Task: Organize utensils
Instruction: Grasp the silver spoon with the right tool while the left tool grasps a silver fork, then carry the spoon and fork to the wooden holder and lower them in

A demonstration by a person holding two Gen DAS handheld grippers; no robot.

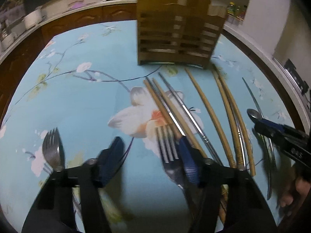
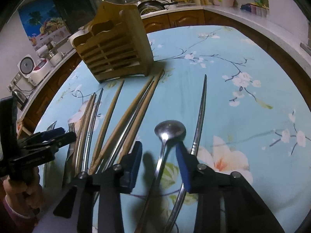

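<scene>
Left gripper spread wide, holding nothing, low over the floral tablecloth, right fingertip just beside a fork; second fork out to the left. Right gripper likewise spread, straddling the handle of a spoon lying bowl-up, not closed on it. Between the two, a row of bamboo chopsticks and metal chopsticks flat on the cloth, tips pointing far. Beyond, at the far side, a slatted wooden utensil holder standing upright. Kitchen counter behind the table.
</scene>
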